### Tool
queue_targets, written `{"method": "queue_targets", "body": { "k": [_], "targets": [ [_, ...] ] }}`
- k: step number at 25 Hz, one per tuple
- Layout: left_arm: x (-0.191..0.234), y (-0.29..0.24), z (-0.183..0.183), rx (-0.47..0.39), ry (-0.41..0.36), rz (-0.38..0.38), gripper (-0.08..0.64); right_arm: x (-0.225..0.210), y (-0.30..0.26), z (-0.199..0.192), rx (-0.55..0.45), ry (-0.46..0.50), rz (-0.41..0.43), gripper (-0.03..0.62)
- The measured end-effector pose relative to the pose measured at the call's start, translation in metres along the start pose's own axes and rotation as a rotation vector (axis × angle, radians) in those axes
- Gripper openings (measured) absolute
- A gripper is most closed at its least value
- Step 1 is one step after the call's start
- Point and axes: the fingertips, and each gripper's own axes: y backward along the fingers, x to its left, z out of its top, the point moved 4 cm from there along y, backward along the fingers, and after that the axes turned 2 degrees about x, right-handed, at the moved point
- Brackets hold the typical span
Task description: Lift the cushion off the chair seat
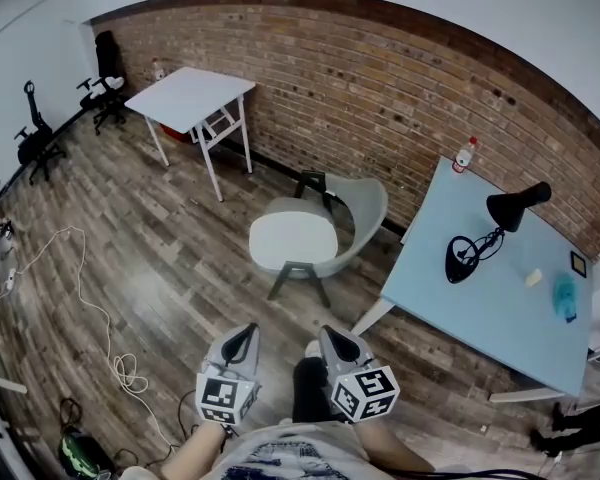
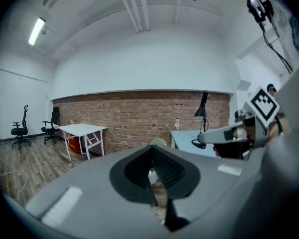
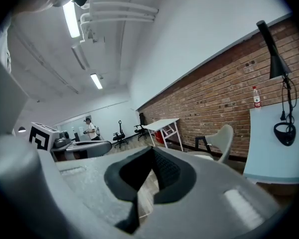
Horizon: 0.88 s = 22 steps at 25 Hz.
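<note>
The lift has not begun. In the head view the white cushion (image 1: 293, 240) lies flat on the seat of the grey shell chair (image 1: 368, 208) at the middle of the frame, square on the seat and untouched. The left gripper (image 1: 244, 336) and the right gripper (image 1: 336, 336) sit side by side at the lower middle of the frame. Both are aimed up the picture toward the chair but are well apart from it, with a stretch of wood floor (image 1: 180, 258) between.

Both claws are fully closed and hold nothing — in each gripper's own view the two dark pads meet at the tips, with only floor and the far chair showing past them. The left gripper view catches the top of the chair back just above its jaws. The right gripper view has the chair to the right of centre.

A white table (image 1: 190, 96) stands at upper left against the brick wall (image 1: 380, 78). At right, a light blue table (image 1: 480, 288) carries a black desk lamp (image 1: 490, 230), with a bottle (image 1: 464, 154) at its far corner. A white cable (image 1: 80, 288) loops over the floor at left.

As I judge it, every step is still to do: close the gap to the chair, open the jaws, take the cushion by its edges — likely one claw on each side — and raise it clear of the seat.
</note>
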Motion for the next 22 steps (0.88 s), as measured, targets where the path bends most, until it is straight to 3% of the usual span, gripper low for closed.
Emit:
{"method": "queue_targets", "body": {
  "k": [14, 22],
  "targets": [
    [0.070, -0.221, 0.039, 0.077, 0.020, 0.022, -0.009, -0.157, -0.163, 0.080, 0.048, -0.011, -0.001, -0.003],
    [0.093, -0.301, 0.049, 0.105, 0.037, 0.029, -0.009, -0.212, -0.220, 0.093, 0.097, -0.034, 0.005, -0.003]
  ]
}}
